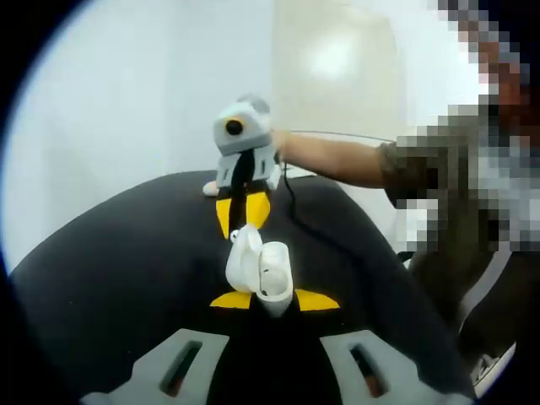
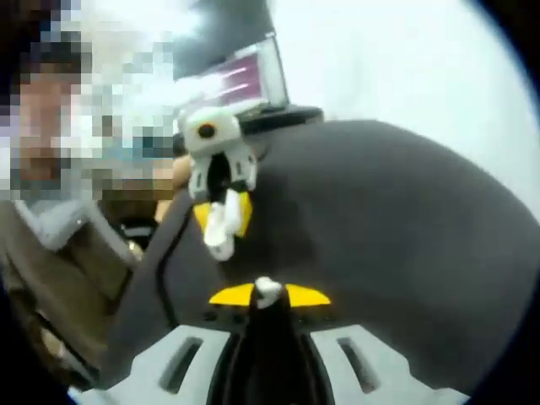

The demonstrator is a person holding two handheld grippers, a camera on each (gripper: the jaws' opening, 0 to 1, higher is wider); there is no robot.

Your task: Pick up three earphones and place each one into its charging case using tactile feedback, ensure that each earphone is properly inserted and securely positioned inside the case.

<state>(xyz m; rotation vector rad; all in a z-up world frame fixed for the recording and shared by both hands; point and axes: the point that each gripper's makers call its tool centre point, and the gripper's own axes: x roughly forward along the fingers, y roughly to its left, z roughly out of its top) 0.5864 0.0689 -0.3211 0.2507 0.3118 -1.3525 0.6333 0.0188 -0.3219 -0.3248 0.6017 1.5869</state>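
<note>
- The left tool has its yellow tips pressed onto an open white charging case, holding it above the black surface.
- The right tool pinches a small white earphone between its yellow tips.
- In the right gripper view, a laptop sits at the surface's far edge; its screen text is too blurred to read.
- A person's forearm reaches in behind.
</note>
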